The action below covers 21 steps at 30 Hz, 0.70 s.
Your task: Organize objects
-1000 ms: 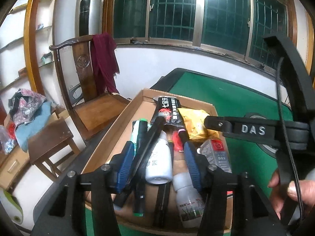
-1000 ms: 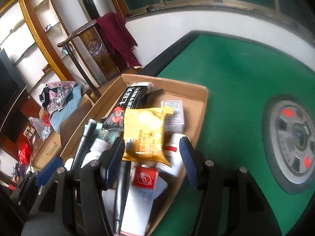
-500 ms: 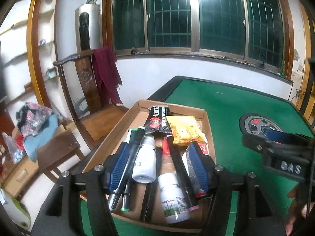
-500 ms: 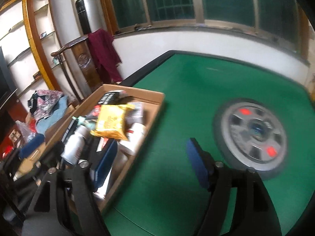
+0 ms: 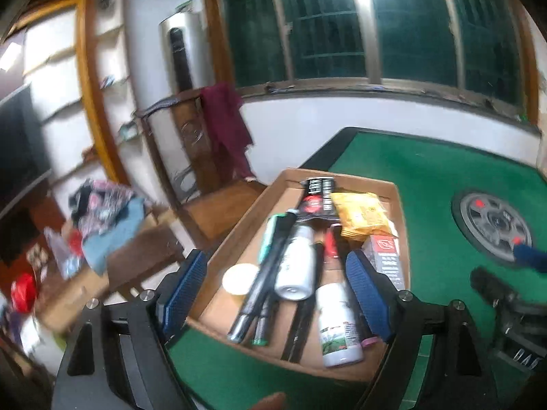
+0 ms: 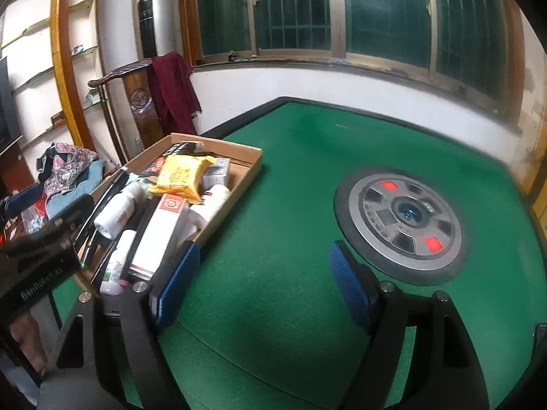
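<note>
left claw (image 5: 278, 283): just opened wide, empty, over cardboard box (image 5: 398, 205) | right claw (image 6: 261, 282): released, box (image 6: 253, 167) to its left

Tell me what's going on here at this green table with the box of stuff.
A person is sorting small items into a cardboard box on the green table, one gripper in each hand. Both grippers have just been opening and hold nothing. The left gripper hangs over the box's bottles and pens; the right gripper is over bare felt beside the box, near the round centre panel.
</note>
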Each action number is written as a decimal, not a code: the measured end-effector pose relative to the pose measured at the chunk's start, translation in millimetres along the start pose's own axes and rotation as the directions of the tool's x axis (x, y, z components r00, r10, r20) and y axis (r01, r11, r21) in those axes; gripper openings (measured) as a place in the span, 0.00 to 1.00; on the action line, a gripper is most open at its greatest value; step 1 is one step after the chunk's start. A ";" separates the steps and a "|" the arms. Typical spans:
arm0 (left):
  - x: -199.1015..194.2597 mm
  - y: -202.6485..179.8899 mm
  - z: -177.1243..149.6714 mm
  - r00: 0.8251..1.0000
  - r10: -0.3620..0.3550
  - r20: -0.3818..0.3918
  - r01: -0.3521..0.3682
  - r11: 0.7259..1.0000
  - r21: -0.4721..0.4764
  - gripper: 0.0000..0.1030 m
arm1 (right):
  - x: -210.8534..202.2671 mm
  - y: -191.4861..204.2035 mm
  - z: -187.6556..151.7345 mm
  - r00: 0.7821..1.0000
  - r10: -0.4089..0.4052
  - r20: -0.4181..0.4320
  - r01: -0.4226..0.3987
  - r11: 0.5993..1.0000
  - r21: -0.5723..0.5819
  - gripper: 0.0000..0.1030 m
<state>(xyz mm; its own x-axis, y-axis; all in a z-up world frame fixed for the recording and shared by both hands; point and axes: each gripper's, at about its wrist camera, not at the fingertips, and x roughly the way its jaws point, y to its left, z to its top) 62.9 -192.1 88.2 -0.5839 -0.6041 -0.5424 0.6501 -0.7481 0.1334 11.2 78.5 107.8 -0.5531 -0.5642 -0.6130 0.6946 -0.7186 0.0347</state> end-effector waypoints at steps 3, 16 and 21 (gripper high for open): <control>1.9 9.3 0.3 0.997 0.062 -0.044 -0.063 0.998 -0.018 0.84 | 0.9 3.5 -2.8 1.000 0.008 -0.001 -0.008 1.000 -0.014 0.76; 2.6 -6.9 -6.3 1.000 0.015 -0.003 -0.014 0.996 0.092 0.84 | -1.1 18.8 -9.3 0.998 0.058 0.010 -0.057 0.998 -0.041 0.76; -1.1 -3.2 -7.4 0.999 0.031 0.031 -0.033 0.996 0.086 0.84 | -0.5 17.3 -10.1 0.998 0.060 0.009 -0.060 0.998 -0.033 0.76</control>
<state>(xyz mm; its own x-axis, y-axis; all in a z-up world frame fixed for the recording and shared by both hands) 65.1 -187.0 82.2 -0.5785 -0.6349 -0.5121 0.6249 -0.7485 0.2222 28.1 70.4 100.6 -0.5146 -0.6098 -0.6028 0.7412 -0.6698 0.0449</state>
